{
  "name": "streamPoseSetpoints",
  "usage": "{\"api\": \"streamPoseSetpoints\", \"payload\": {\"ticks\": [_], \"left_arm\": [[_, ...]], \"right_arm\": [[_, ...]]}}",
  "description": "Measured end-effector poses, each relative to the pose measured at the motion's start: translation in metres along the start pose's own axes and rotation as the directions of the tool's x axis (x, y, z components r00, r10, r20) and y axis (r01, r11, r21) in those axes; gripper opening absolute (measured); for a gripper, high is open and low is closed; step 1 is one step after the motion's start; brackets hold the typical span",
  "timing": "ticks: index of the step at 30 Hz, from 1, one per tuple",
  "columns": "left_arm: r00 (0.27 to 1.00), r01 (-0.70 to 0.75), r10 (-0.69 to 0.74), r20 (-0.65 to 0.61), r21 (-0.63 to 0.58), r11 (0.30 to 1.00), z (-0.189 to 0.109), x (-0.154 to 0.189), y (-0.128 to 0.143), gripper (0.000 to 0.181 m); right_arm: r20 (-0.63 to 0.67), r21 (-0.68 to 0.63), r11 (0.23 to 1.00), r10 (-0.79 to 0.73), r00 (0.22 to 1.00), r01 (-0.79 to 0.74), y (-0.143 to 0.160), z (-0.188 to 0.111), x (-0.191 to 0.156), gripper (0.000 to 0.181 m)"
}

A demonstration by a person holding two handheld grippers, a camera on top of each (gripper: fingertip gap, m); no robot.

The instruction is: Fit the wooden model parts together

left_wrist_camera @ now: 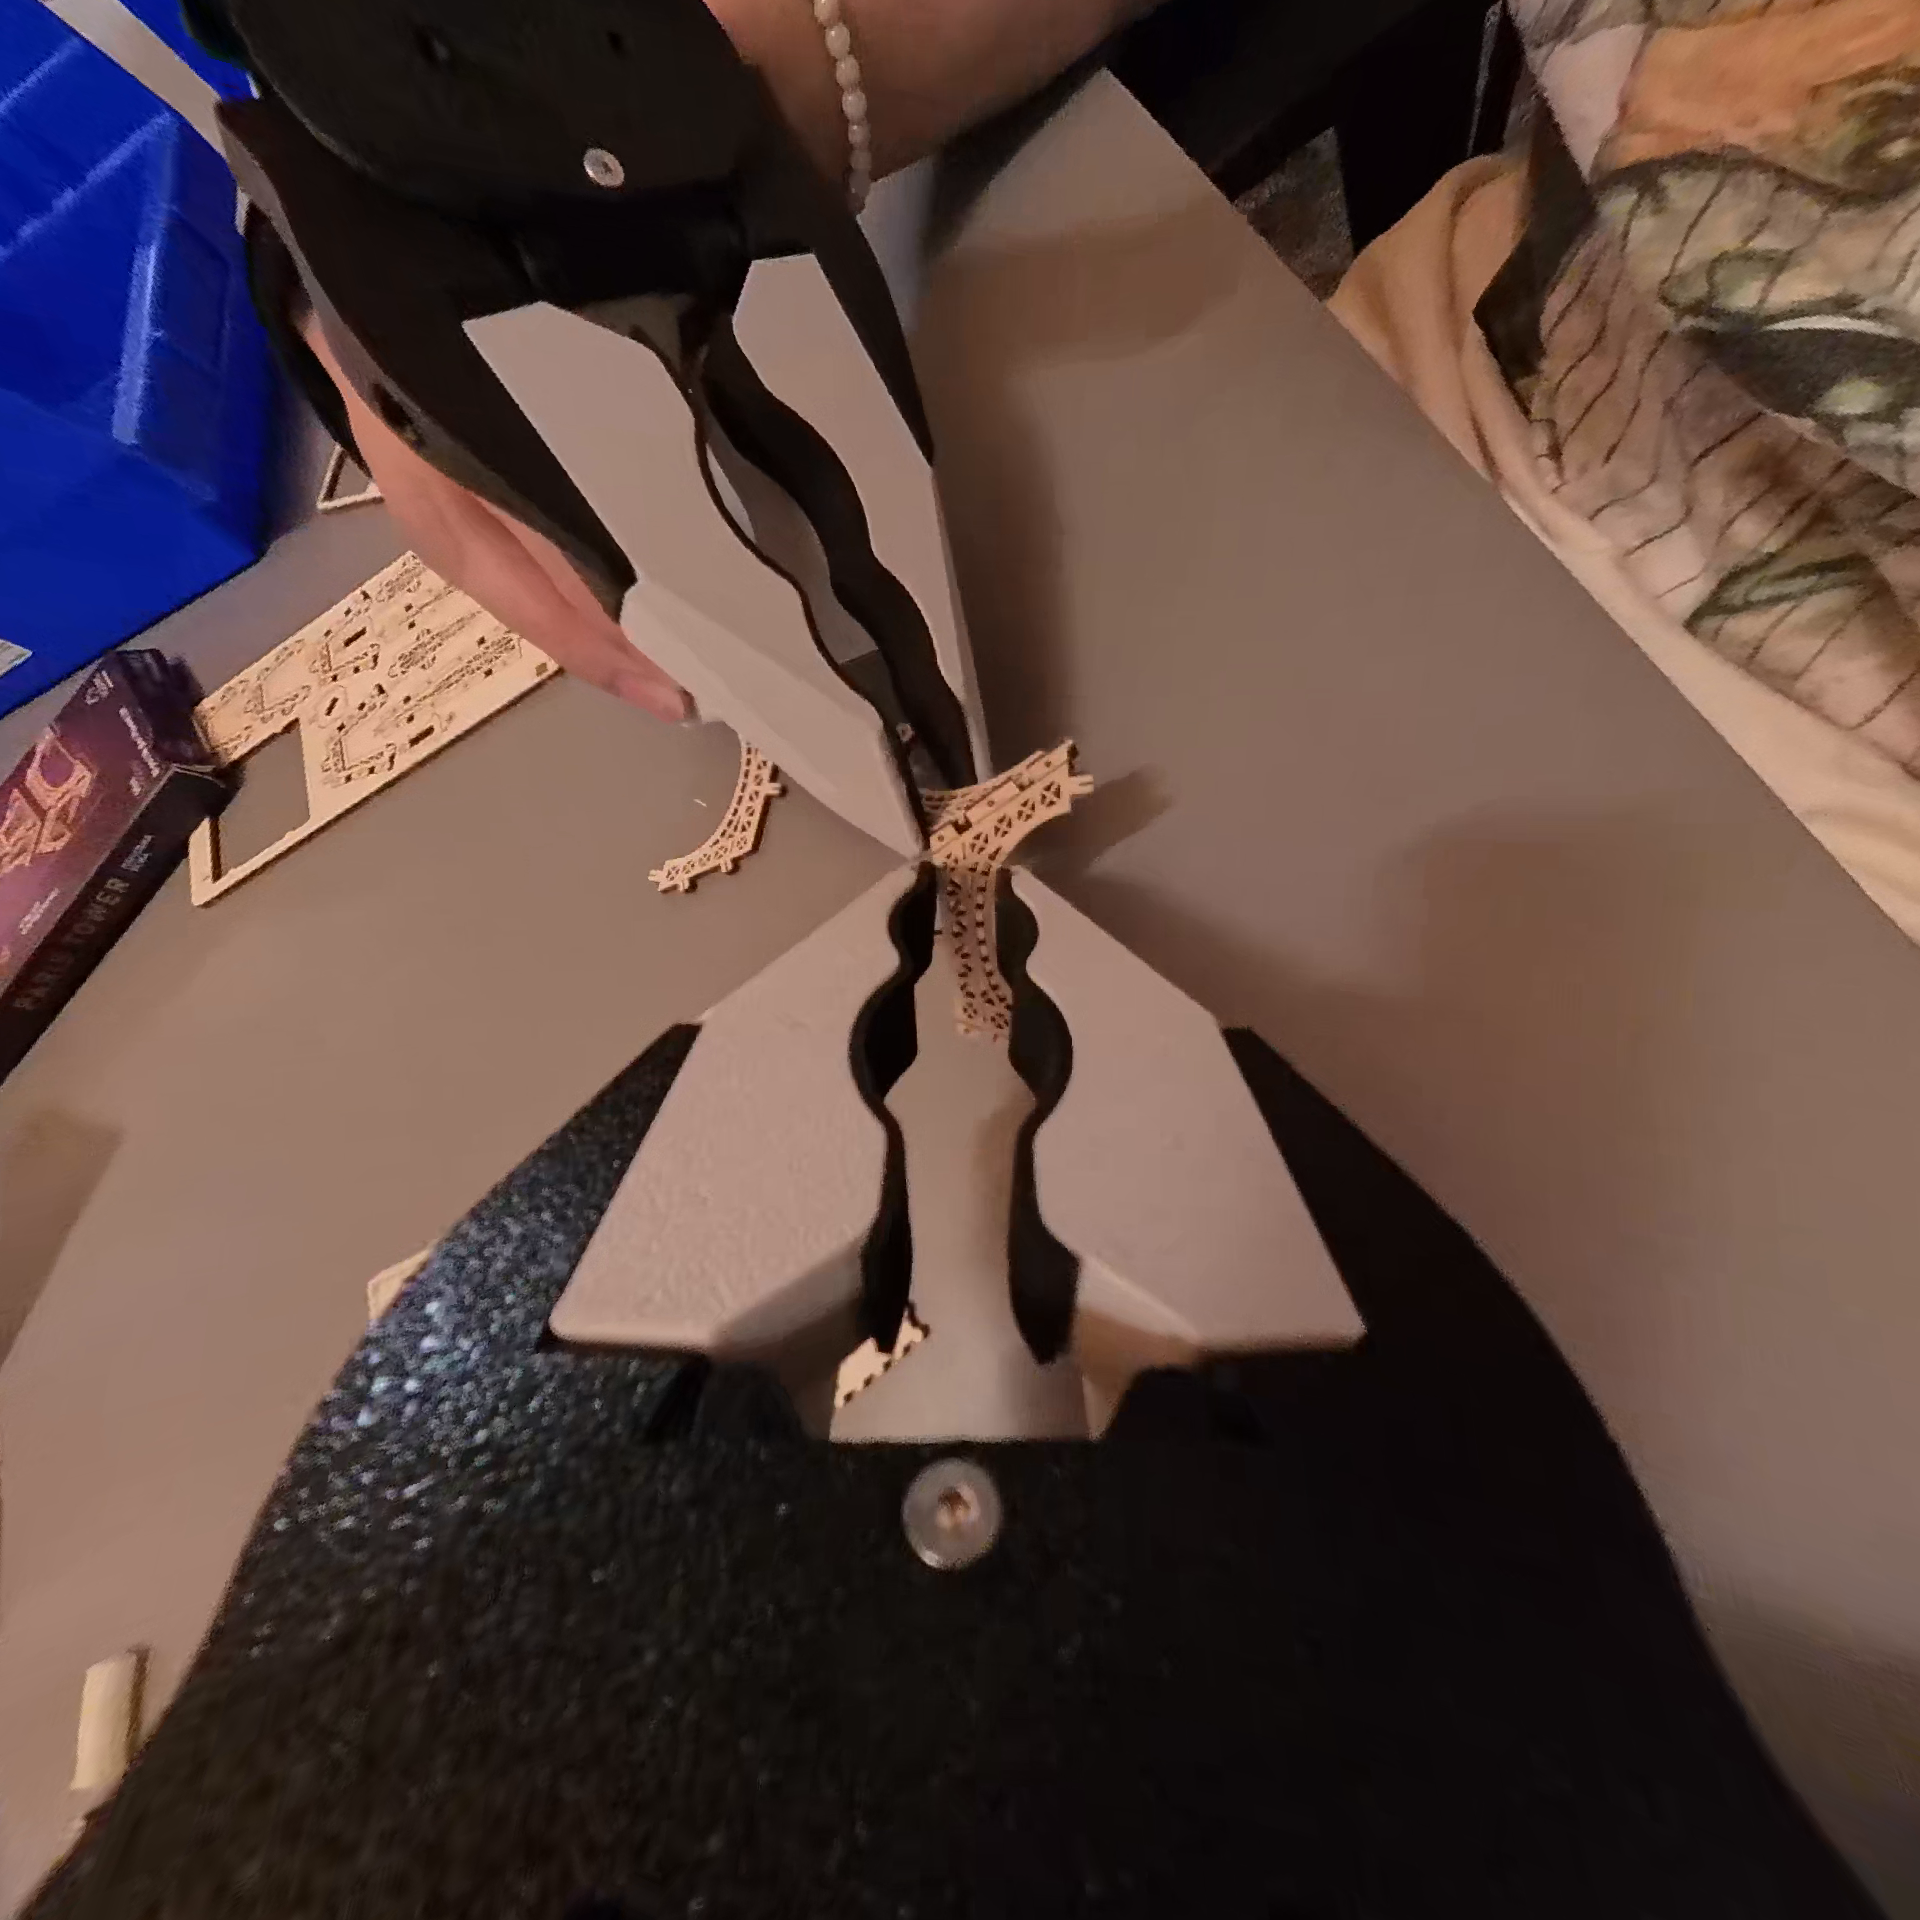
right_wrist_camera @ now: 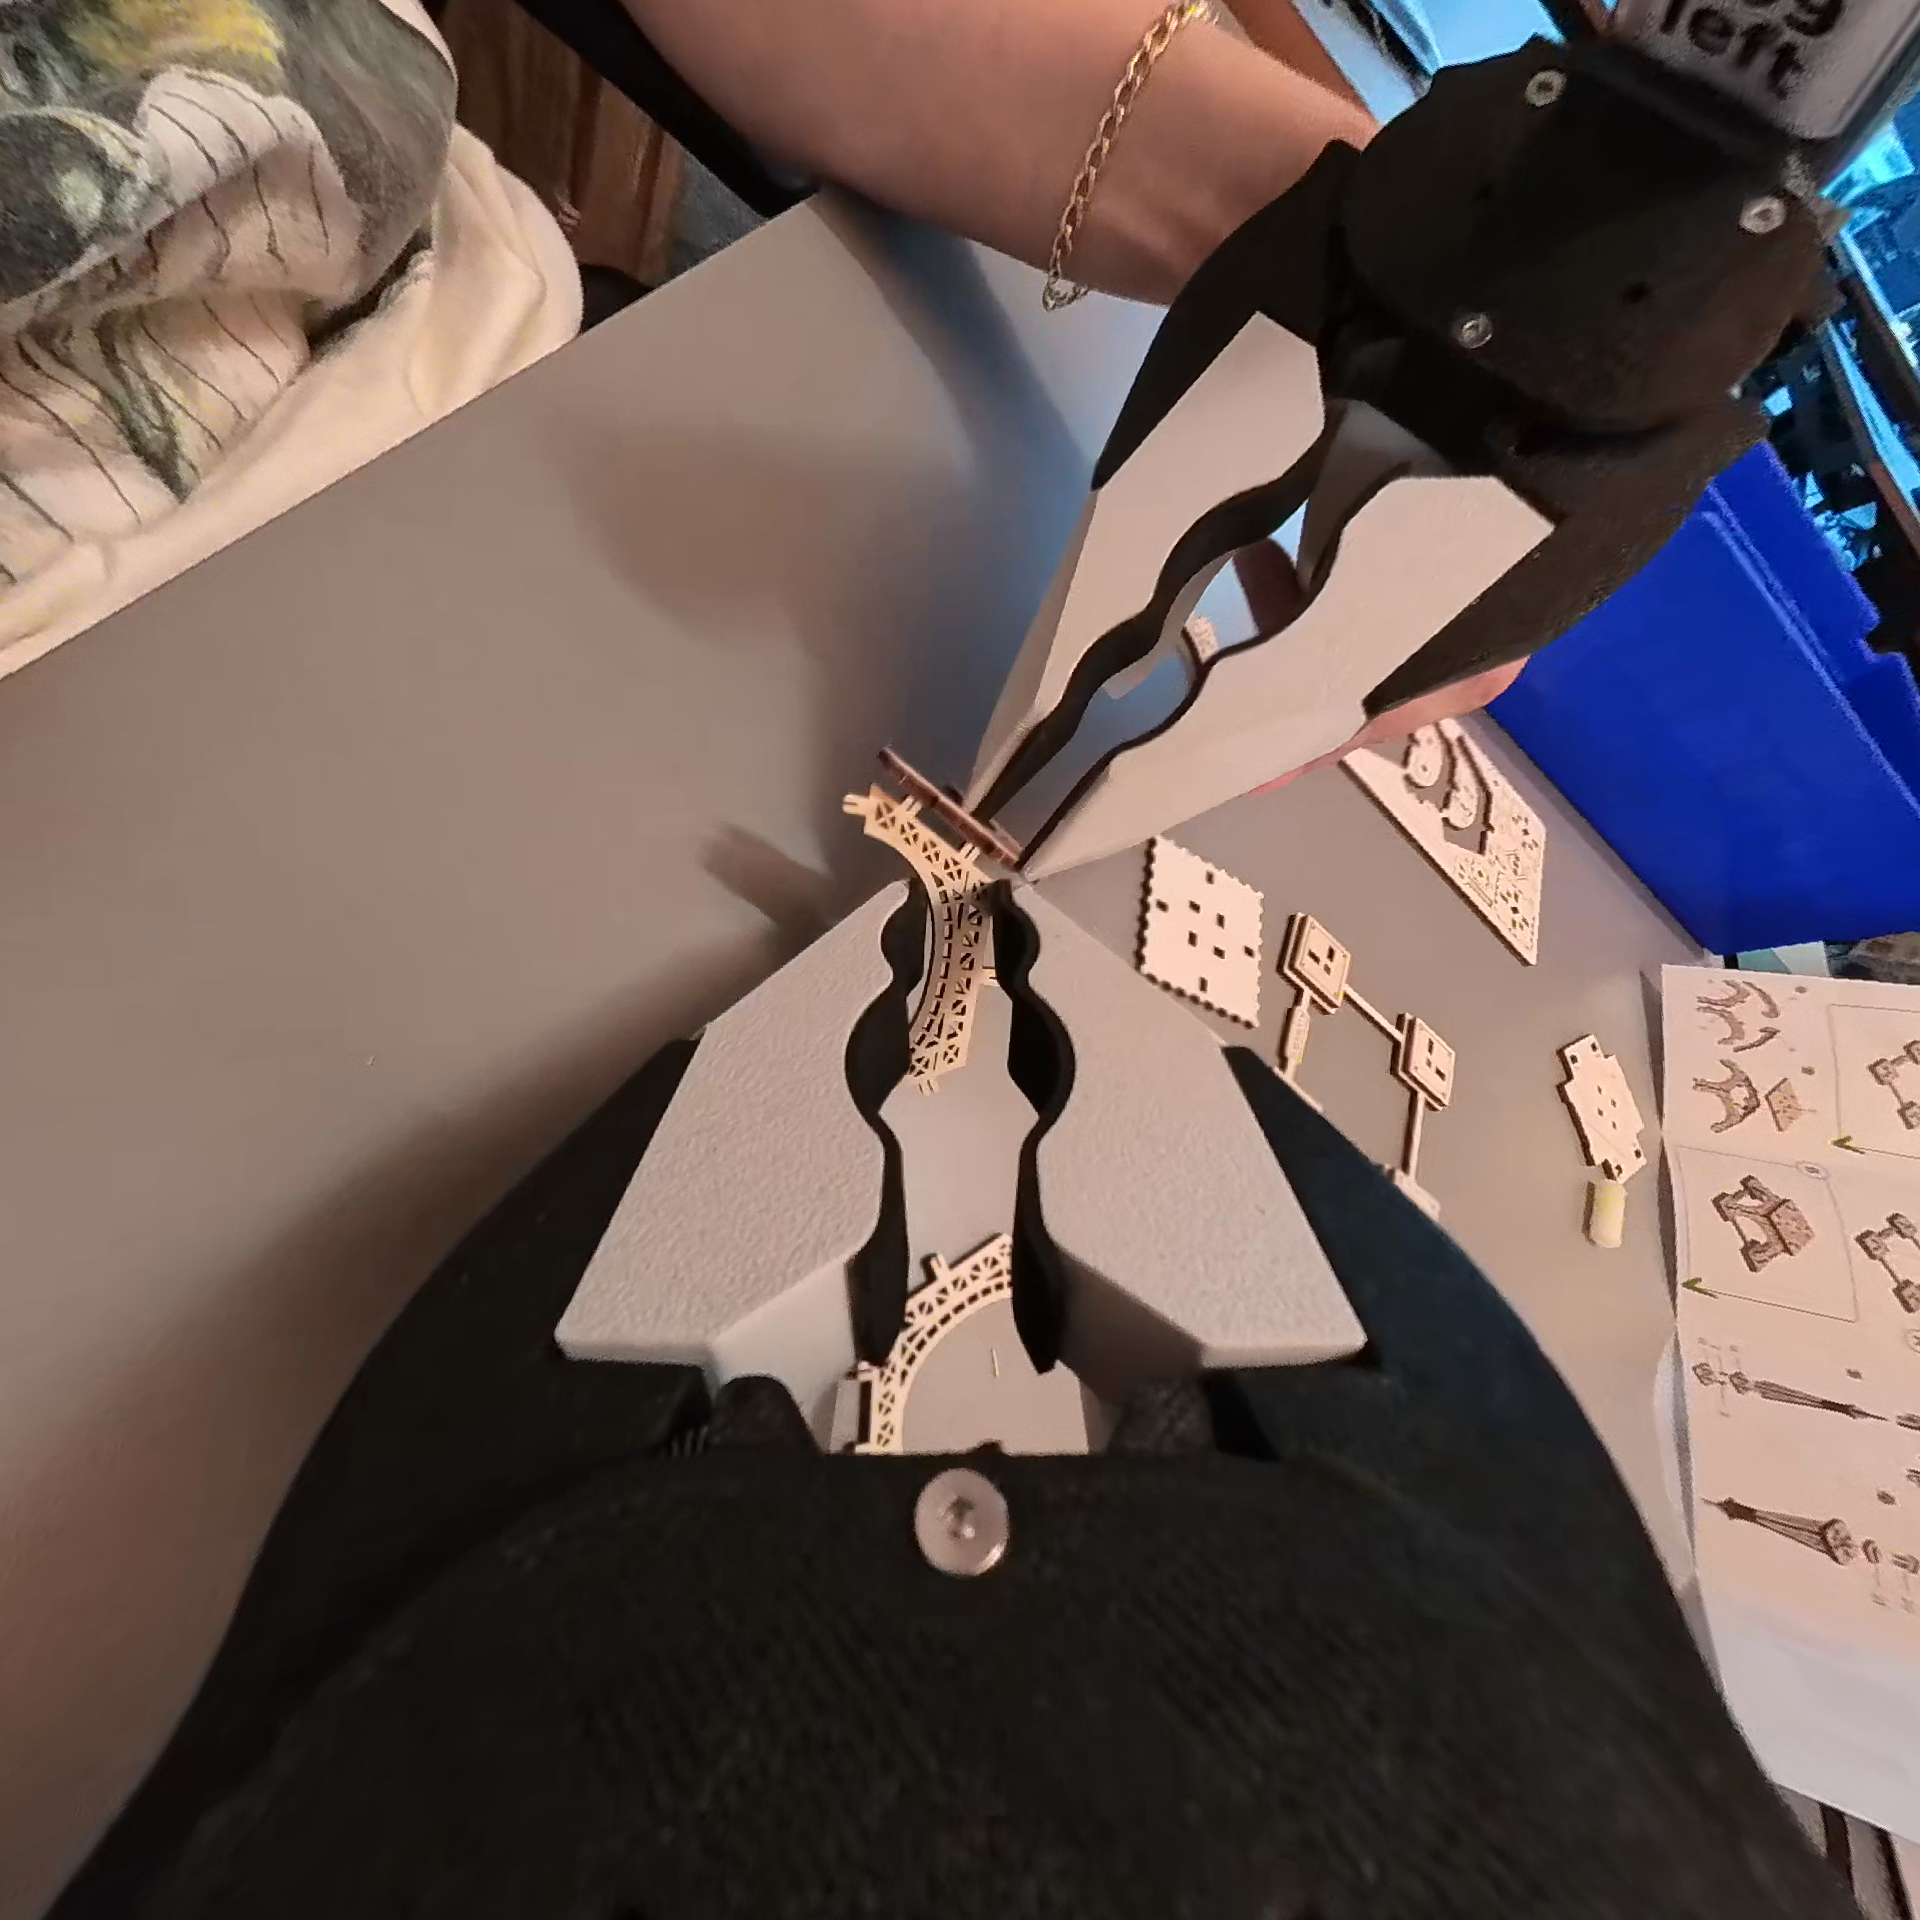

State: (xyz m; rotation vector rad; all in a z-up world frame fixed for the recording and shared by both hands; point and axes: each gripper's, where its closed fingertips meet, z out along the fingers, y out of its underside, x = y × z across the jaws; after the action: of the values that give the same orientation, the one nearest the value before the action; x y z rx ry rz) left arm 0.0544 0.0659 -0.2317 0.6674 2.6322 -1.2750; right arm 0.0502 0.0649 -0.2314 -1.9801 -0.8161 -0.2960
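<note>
Both claws meet tip to tip above the grey table (left_wrist_camera: 1351, 727), near the edge that runs beside the cream patterned cloth (left_wrist_camera: 1714, 416).

The right gripper (right_wrist_camera: 954, 883) is clenched on the pale curved lattice wooden piece (right_wrist_camera: 940, 966), which hangs down between its fingers. The left gripper (left_wrist_camera: 966, 871) is clamped on a small thin brown wooden plate (right_wrist_camera: 940, 800), seen edge-on and touching the lattice piece's top end.

A second curved lattice piece (left_wrist_camera: 727, 821) lies flat on the table under the right gripper. Toward the edge by the blue plastic bin (left_wrist_camera: 104, 364) there are a laser-cut wooden sheet with cut-out holes (left_wrist_camera: 364, 717) and a dark cardboard box (left_wrist_camera: 73, 821). A square notched wooden plate (right_wrist_camera: 1205, 935) lies beside a white instruction sheet (right_wrist_camera: 1787, 1351).
</note>
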Motion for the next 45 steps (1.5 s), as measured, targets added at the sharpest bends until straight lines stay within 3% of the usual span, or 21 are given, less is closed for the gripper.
{"api": "streamPoseSetpoints", "payload": {"ticks": [25,33,39,43,45], "left_arm": [[1.0,-0.03,0.03,-0.009,-0.053,0.998,0.006,0.006,0.004,0.008],[0.999,-0.028,0.028,-0.016,-0.028,0.999,0.006,0.008,0.003,0.009],[0.998,0.043,-0.047,0.032,0.115,0.992,-0.004,-0.002,-0.006,0.009],[0.996,0.048,-0.056,0.072,0.111,0.993,-0.004,-0.008,-0.003,0.01],[0.993,0.059,-0.068,0.094,0.096,0.994,-0.004,-0.011,-0.001,0.019]], "right_arm": [[0.037,-0.008,1.0,0.026,0.999,-0.025,0.007,0.005,-0.006,0.011],[0.063,0.032,0.997,0.065,0.996,-0.067,0.005,0.005,-0.008,0.011],[-0.008,0.096,0.991,0.091,0.996,-0.09,-0.003,-0.002,0.006,0.011],[-0.036,0.08,0.992,0.103,0.994,-0.1,0.002,-0.003,0.011,0.011],[-0.041,0.065,0.993,0.1,0.994,-0.097,0.004,-0.002,0.011,0.011]]}}
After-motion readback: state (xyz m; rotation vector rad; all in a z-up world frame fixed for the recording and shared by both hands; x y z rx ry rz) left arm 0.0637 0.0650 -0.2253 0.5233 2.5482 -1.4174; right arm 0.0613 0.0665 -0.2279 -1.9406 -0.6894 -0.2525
